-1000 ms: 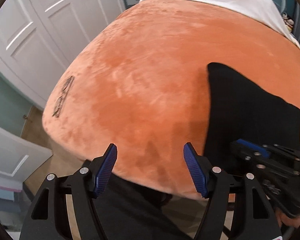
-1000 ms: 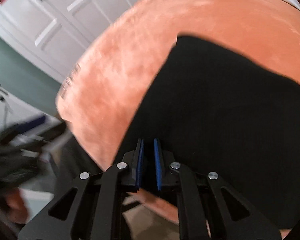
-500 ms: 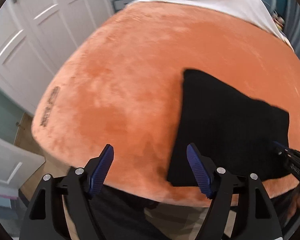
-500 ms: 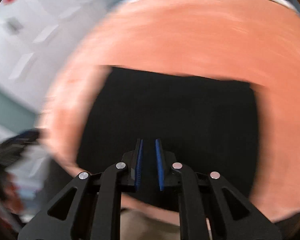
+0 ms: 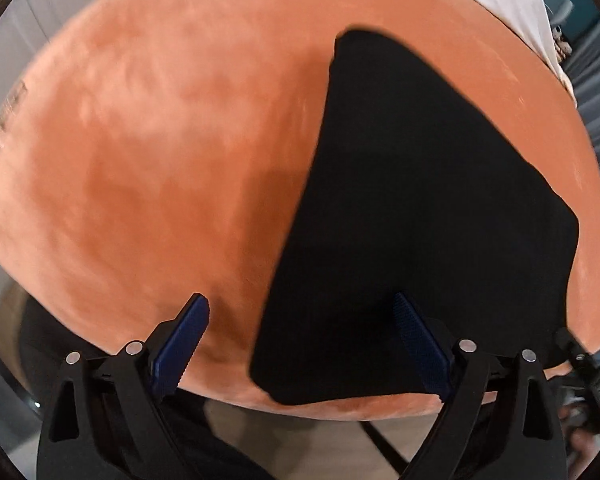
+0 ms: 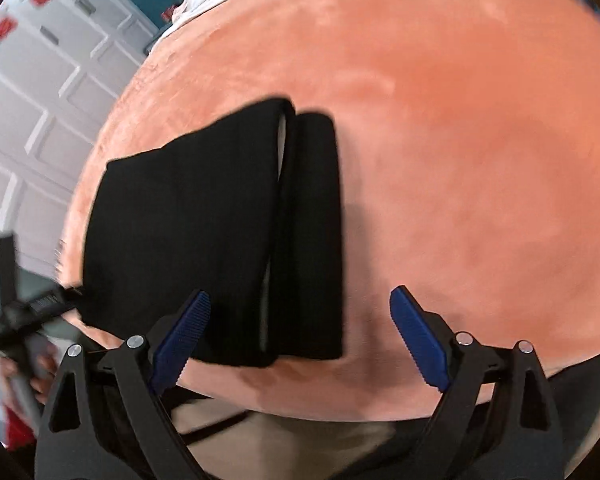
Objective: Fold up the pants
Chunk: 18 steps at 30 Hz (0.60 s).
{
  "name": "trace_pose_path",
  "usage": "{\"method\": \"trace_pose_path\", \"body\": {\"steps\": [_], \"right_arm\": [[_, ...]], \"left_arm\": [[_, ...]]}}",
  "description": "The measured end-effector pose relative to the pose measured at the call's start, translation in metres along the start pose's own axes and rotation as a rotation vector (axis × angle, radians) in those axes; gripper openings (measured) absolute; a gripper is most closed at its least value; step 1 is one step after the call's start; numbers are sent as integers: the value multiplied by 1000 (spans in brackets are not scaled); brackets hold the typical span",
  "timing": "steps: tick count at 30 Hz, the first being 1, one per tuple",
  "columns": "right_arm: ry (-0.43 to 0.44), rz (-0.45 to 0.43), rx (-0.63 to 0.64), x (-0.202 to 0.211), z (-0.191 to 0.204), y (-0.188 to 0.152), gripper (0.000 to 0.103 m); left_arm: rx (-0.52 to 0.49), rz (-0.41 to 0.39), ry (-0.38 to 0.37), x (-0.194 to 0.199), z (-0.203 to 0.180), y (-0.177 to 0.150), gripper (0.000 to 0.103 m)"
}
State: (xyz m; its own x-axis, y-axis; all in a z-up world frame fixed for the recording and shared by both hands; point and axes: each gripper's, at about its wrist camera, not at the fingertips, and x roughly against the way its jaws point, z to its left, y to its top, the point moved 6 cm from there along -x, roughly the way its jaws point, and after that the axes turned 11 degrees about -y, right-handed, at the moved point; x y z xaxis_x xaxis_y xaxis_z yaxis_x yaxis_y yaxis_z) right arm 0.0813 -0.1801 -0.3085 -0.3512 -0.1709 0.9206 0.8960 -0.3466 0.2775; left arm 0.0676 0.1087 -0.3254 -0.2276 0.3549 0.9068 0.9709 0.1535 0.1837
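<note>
Item: black pants (image 6: 220, 232), folded into a compact stack on the orange bed blanket (image 6: 460, 160), near its front edge.

Left gripper (image 5: 300, 344): my jaws stand wide apart, empty. The pants lie ahead and mostly under my right-hand pad; the left pad sits over bare blanket.

Right gripper (image 6: 300, 340): jaws spread wide, holding nothing. The stack's near end lies between the pads, toward the left one; a doubled edge shows along its right side.

Step in hand, as I judge it: tidying the finished fold. Best done with light, flat presses, layers kept aligned, nothing dragged.

Pose: both grippers hover low at the bed's edge, angled downward.
</note>
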Motion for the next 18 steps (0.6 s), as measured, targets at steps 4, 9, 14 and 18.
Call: {"method": "trace_pose_path", "body": {"steps": [4, 9, 14, 18], "right_arm": [[110, 47, -106, -20, 7, -11, 90], [185, 33, -154, -25, 15, -9, 91], [335, 32, -314, -35, 8, -1, 98], [367, 49, -336, -42, 5, 0, 98]], "left_arm": [[42, -24, -79, -7, 1, 0, 93], [90, -22, -201, -17, -3, 8, 93], [48, -39, -188, -29, -20, 20, 98], [14, -43, -188, -35, -26, 25, 98]]}}
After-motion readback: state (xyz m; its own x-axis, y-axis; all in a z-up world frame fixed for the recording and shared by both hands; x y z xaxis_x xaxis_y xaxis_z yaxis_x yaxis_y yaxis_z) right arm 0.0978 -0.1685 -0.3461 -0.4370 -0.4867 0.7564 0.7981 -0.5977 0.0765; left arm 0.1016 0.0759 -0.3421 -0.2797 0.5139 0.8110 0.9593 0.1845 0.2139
